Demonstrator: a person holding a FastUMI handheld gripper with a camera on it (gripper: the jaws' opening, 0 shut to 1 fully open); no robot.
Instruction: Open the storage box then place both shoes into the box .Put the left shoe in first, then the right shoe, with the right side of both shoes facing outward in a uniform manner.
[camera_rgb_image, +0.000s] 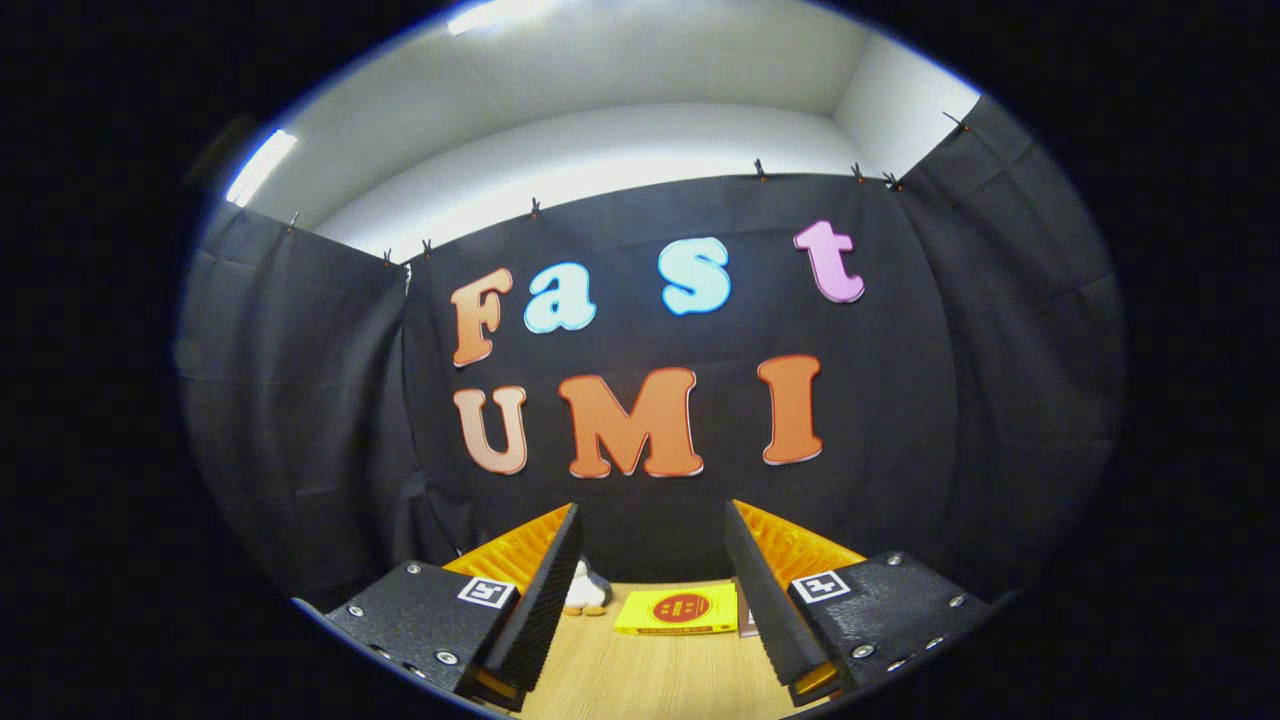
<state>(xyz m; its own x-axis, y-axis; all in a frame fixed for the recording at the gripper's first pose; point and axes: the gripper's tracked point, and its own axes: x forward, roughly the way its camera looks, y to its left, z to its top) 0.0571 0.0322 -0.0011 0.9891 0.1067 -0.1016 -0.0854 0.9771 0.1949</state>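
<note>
Yellow is the only thing that jumps out down there: a flat yellow box (678, 610) with a red round mark on top, lying closed on the wooden surface (650, 680) just ahead of the tongs (652, 585), sitting in the gap between the two fingers. My guess is that's the storage box, though it looks pretty shallow for shoes, so I wouldn't swear to it. Just beside it, near the left finger, there's a small white thing (585, 590) with orange bits at the bottom. Could be a shoe toe, could be a little toy; too small to tell. A dark sliver (742, 612) sits at the box's other end, against the right finger. Can't make that out either.

The tongs are spread wide with nothing between them, held level and pointed mostly at the black cloth wall (900, 420), so most of the surface is out of view below. Looks like a starting pose to me: nothing grabbed, lid down, so opening the box would be first.
</note>
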